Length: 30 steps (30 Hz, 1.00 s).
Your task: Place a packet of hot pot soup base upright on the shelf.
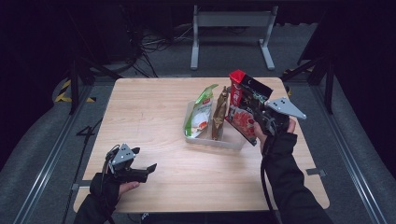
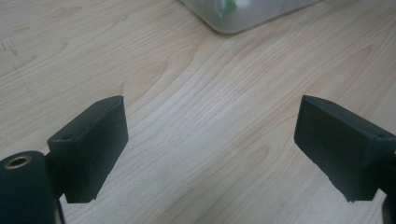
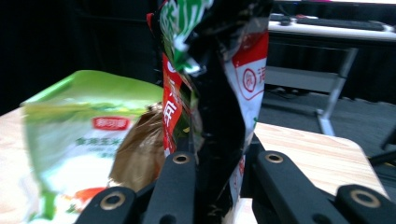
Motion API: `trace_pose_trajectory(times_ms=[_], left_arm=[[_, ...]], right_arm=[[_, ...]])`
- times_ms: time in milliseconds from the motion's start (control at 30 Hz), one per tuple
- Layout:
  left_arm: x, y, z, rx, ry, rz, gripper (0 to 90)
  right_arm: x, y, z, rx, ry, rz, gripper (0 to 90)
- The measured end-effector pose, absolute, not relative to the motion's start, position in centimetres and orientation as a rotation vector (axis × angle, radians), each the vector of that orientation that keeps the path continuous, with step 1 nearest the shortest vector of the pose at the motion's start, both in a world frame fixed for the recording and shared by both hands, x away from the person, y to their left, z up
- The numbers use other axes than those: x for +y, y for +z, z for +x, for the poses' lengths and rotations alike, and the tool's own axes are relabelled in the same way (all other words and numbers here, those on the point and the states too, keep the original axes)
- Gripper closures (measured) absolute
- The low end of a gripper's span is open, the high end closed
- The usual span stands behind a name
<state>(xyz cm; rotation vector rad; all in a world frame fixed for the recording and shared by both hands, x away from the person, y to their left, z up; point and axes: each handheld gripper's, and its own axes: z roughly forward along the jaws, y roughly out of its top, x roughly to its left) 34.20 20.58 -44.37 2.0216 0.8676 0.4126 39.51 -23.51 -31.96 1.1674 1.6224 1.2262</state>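
Observation:
My right gripper [image 1: 261,119] is shut on a red and black snack bag [image 1: 245,108], held upright and tilted over the right end of a clear plastic bin [image 1: 233,142]. Close up, the red and black snack bag [image 3: 219,93] stands pinched between my right gripper [image 3: 219,163] and its jaws. A green and white bag [image 1: 200,112] and a brown packet [image 1: 219,113] stand in the bin; the green and white bag [image 3: 79,140] and brown packet [image 3: 140,149] sit just behind the held one. My left gripper [image 1: 149,169] rests open near the table's front left, with bare wood between its fingertips [image 2: 212,140].
The wooden table [image 1: 149,112] has open room on its left half and along the front. A corner of the clear bin [image 2: 243,14] lies ahead of the left gripper. A grey table frame [image 1: 231,28] and cables stand on the floor behind.

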Motion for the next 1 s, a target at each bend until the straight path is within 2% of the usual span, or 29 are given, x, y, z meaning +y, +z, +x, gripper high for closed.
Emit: trace_pose_trajectory(times_ms=[500, 1000], left_arm=[[20.0, -44.5, 34.2, 0.839, 0.382, 2.029, 10.7], [20.0, -44.5, 34.1, 0.831, 0.377, 2.03, 11.1]], right_arm=[[-22.0, -32.1, 43.3, 1.555, 1.19, 1.209, 82.3], [-20.9, -33.7, 43.9, 1.497, 1.204, 1.191, 82.2]])
